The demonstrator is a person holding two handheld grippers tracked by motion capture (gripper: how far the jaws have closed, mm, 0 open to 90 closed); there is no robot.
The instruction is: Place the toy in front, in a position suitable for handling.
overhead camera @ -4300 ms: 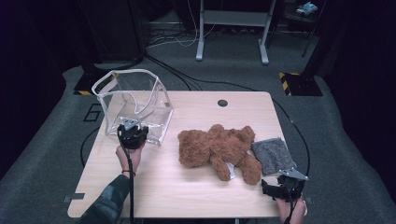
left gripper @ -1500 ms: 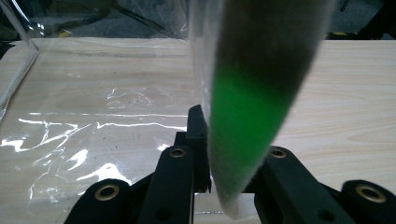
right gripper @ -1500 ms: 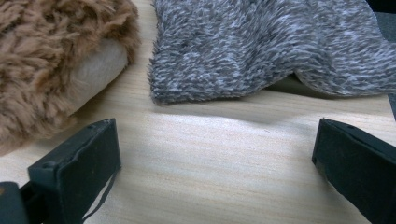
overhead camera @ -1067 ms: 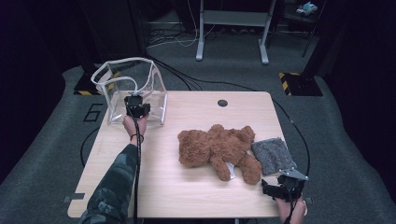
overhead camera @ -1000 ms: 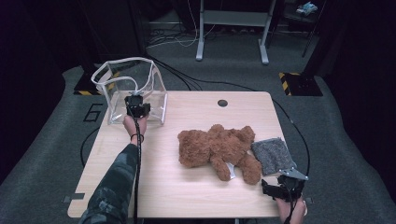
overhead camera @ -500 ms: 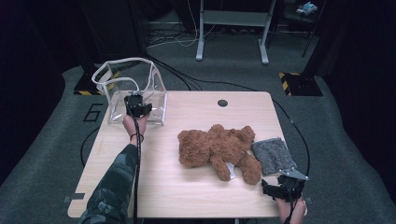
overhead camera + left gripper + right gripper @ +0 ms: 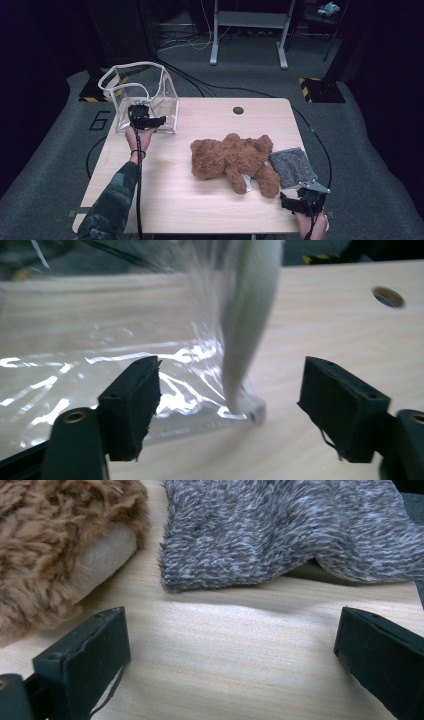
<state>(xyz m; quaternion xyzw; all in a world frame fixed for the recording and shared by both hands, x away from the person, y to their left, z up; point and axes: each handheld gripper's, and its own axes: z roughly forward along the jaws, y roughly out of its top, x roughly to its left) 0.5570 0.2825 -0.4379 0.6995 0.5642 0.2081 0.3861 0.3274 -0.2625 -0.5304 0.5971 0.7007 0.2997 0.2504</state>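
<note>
Hovering: left hand-held gripper (image 7: 227,405) spread, empty | clear bag (image 7: 150,355) corner just ahead, btwn jaws, not touching

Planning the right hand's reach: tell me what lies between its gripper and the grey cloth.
Bare tabletop, in the right gripper view, separates the right gripper from the grey cloth.
</note>
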